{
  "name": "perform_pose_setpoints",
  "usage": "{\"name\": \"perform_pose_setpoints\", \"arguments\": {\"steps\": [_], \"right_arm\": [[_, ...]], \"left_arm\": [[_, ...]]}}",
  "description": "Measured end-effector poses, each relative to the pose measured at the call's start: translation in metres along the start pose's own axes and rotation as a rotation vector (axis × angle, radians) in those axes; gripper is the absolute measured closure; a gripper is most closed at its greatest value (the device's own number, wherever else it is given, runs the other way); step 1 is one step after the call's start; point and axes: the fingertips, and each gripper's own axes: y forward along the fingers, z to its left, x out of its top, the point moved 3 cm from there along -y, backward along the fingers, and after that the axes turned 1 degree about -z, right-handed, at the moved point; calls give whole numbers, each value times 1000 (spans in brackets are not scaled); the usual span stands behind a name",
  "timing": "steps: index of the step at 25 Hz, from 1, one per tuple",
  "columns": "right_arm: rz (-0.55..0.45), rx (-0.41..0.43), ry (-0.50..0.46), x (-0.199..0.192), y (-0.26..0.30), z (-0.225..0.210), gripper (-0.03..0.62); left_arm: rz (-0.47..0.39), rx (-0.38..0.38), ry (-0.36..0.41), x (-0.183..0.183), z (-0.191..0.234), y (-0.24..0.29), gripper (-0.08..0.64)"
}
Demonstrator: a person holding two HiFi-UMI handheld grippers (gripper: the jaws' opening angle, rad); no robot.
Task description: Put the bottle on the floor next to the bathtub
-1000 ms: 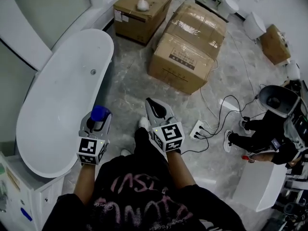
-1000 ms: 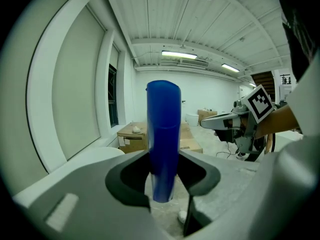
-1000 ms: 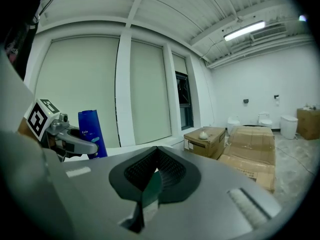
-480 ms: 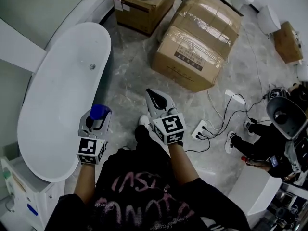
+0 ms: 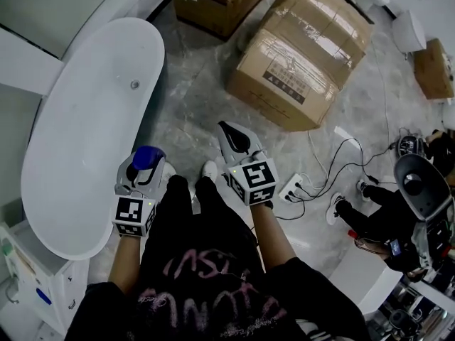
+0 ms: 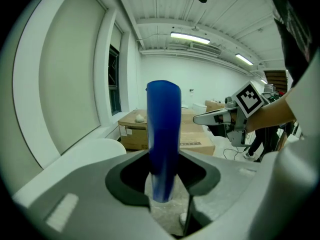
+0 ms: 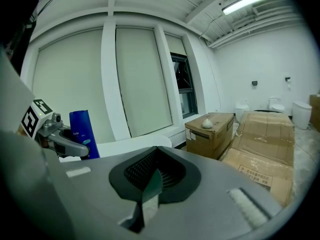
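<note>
The left tongs point(image 5: 146, 165) are gripping a tall blue plastic bottle point(image 5: 148, 156) upright above the grey marbled floor point(image 5: 193, 112), just beside the white oval bathtub point(image 5: 75, 144)'s rim. The right tongs point(image 5: 233, 135) are hovering closed, holding nothing.

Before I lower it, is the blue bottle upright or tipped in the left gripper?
Upright. The blue bottle stands vertical between the left gripper's jaws, which are shut on it.

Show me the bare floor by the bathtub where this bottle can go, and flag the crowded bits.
Free: the marble strip between the bathtub and the big cardboard box, just ahead of the left tongs holding the bottle. Crowded: around the power strip on the right.
</note>
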Motion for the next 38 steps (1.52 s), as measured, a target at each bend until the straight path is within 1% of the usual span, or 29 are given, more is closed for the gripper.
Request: {"name": "perform_pose_setpoints", "arguments": {"steps": [3,8,17,29,35,38], "right_arm": [[15,-2,2,-3,10,3,568],[25,9,-5,-3,30,8,568],[74,37,-17,-18,64,9,568],[163,41,-11,-74,98,-10,568],[193,40,3,-103,111,-21,568],[207,37,10,-126,123,-28,568]], "left_arm": [[12,4,-12,-7,11,0,387],[1,16,-22,-7,31,5,387],[-5,20,-71,-26,47,30,387],[-10,7,-115,-67,59,88,387],[6,9,-120,-93,62,112,387],[10,4,-92,-112,64,128,387]]}}
